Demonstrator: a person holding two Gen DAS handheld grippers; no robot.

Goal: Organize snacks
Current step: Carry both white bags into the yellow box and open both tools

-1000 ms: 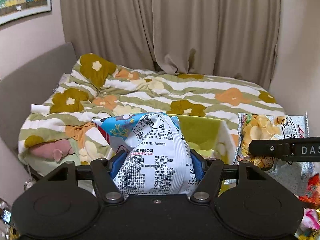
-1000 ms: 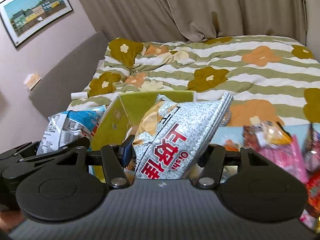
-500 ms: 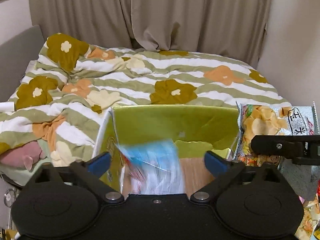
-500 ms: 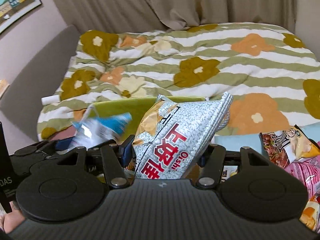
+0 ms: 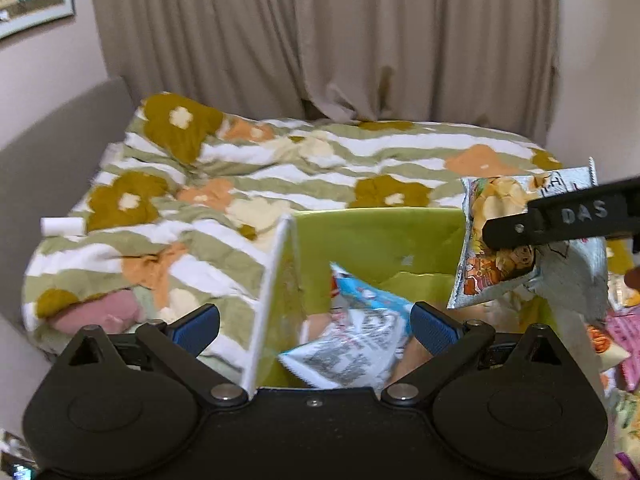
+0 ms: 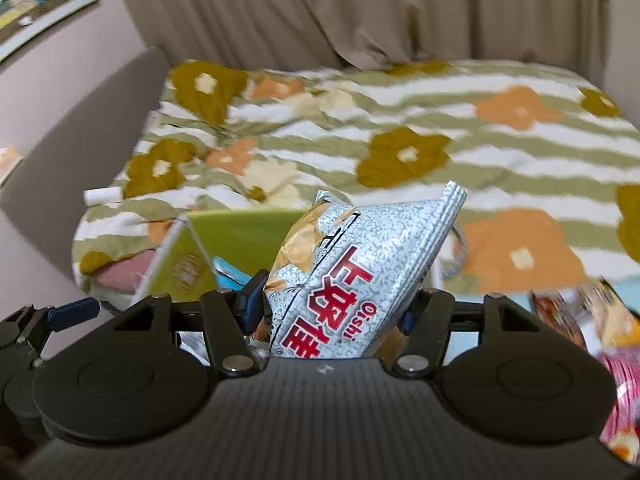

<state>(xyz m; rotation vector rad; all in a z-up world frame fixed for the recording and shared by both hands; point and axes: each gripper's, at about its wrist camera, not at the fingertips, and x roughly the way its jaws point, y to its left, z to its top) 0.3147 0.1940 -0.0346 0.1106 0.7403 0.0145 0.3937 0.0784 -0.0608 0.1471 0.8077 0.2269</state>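
A green box (image 5: 380, 236) with white outer walls stands open before the bed. A blue and white snack bag (image 5: 356, 340) lies inside it, free of my left gripper (image 5: 314, 326), which is open just above the box's near edge. My right gripper (image 6: 328, 300) is shut on a silver Oishi chip bag (image 6: 360, 264) and holds it above the box's right side; the bag also shows in the left wrist view (image 5: 516, 240). The box shows in the right wrist view (image 6: 240, 236) with a corner of the blue bag (image 6: 228, 272).
A bed with a floral striped quilt (image 5: 320, 168) fills the background, with curtains (image 5: 320, 32) behind. Several loose snack packets (image 6: 600, 320) lie to the right of the box. A white roll (image 5: 62, 225) lies at the bed's left edge.
My left gripper opened and the blue and white bag dropped into the green box. My right gripper carried the Oishi bag leftward over the box.
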